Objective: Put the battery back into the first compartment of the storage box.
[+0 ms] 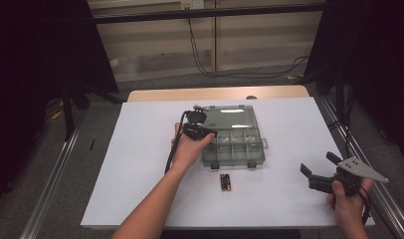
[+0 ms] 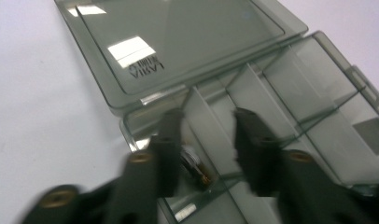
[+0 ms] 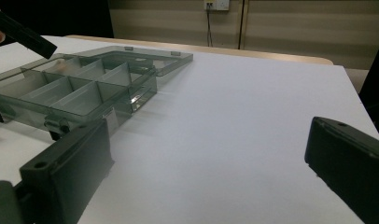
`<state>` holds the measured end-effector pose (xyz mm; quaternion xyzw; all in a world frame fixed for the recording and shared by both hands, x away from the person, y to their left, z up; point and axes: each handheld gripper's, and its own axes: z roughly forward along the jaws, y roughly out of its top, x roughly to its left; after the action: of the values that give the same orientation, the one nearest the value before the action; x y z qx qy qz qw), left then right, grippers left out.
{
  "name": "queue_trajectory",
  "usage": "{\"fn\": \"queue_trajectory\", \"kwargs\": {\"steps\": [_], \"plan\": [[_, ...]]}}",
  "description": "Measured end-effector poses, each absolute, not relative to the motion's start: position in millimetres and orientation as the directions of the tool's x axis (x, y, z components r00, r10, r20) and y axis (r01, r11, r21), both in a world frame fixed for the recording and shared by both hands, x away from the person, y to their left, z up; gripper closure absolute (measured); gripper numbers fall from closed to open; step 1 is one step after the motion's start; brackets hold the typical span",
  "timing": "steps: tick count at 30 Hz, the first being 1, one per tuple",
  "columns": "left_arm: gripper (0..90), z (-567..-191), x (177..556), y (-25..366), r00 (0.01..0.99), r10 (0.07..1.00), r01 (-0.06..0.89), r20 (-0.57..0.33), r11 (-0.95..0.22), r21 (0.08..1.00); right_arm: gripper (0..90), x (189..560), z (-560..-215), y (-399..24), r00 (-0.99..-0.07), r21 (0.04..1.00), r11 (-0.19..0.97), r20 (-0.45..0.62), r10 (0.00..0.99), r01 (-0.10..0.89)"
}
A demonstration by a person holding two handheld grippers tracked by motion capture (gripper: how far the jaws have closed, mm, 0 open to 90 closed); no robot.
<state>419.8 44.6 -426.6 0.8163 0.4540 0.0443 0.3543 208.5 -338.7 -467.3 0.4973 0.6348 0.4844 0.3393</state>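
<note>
One battery (image 2: 197, 169), seemingly, between open jaws

White surface (image 1: 140, 164) carried on a wooden top whose far edge (image 1: 217, 93) is exposed. Beyond it, a beige wall panel with black cables (image 1: 200, 59) hanging; a wall socket (image 3: 216, 4) above.

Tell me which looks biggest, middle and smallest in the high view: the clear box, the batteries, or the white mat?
1. The white mat, biggest by far.
2. The clear box, with its lid open.
3. The batteries, smallest, lying in front of the box.
All three lie on the same table, so nearness to the camera changes little.
</note>
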Motion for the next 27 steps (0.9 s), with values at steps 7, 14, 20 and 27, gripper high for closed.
{"fn": "queue_trajectory", "kwargs": {"steps": [7,14,20,27], "plan": [[5.2,-424,415,44,0.586,0.749,0.733,-0.31,-0.327,0.596,0.0,209,-468,-339,-0.275,0.951,0.041,0.047,0.96,0.305],[0.0,-420,405,45,0.6,0.727,0.735,-0.333,-0.336,0.589,0.0,209,-468,-338,-0.277,0.951,0.041,0.048,0.96,0.307],[0.0,-418,396,48,0.605,0.726,0.727,-0.328,-0.334,0.6,0.0,209,-467,-338,-0.276,0.952,0.039,0.049,0.96,0.305],[0.0,-414,384,51,0.622,0.714,0.713,-0.322,-0.347,0.61,0.0,208,-467,-337,-0.276,0.951,0.035,0.054,0.96,0.307]]}}
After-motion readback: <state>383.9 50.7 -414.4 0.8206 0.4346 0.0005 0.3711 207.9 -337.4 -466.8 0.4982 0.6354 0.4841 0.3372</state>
